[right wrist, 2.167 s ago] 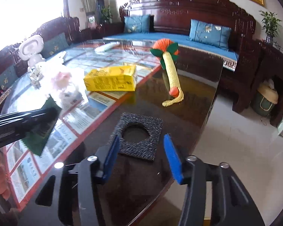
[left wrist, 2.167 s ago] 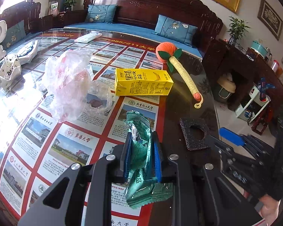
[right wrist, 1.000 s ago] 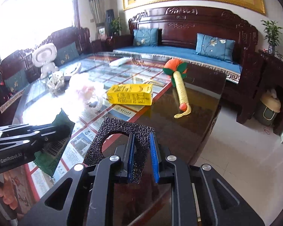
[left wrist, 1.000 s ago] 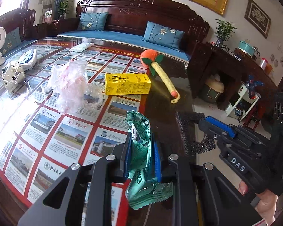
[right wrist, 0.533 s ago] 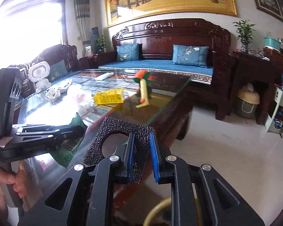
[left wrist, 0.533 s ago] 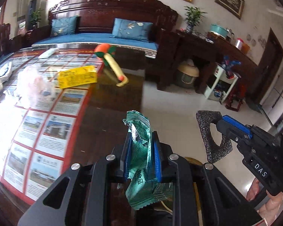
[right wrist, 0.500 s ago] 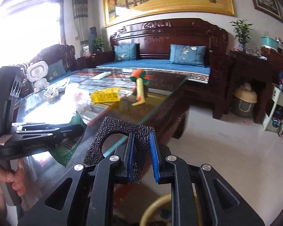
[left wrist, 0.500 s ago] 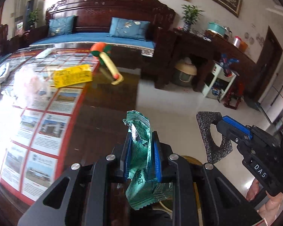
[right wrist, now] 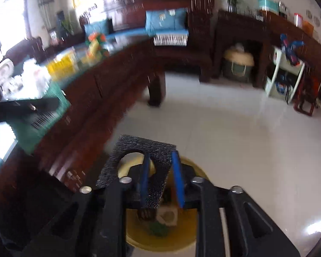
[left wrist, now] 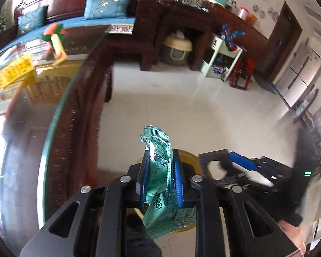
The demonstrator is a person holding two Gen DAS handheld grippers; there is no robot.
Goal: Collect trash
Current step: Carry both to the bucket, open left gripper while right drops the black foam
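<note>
Your left gripper [left wrist: 159,171] is clamped on the crumpled green wrapper [left wrist: 160,184], whose torn top sticks out at 12 o'clock past the blue pads and whose bottom hangs below them, hiding much of the yellow bin [left wrist: 189,160] underneath. Your right gripper [right wrist: 161,175] has just been opening: its blue pads stand apart with the black foam square [right wrist: 139,162] between them, against the left pad and clear of the right one (motion blur makes the contact hard to judge). That foam sits over the bin's mouth [right wrist: 160,242], whose contents are too dim to name. At 10 o'clock the glass table [left wrist: 60,98] is smeared, its yellow box [left wrist: 16,70] barely legible.
</note>
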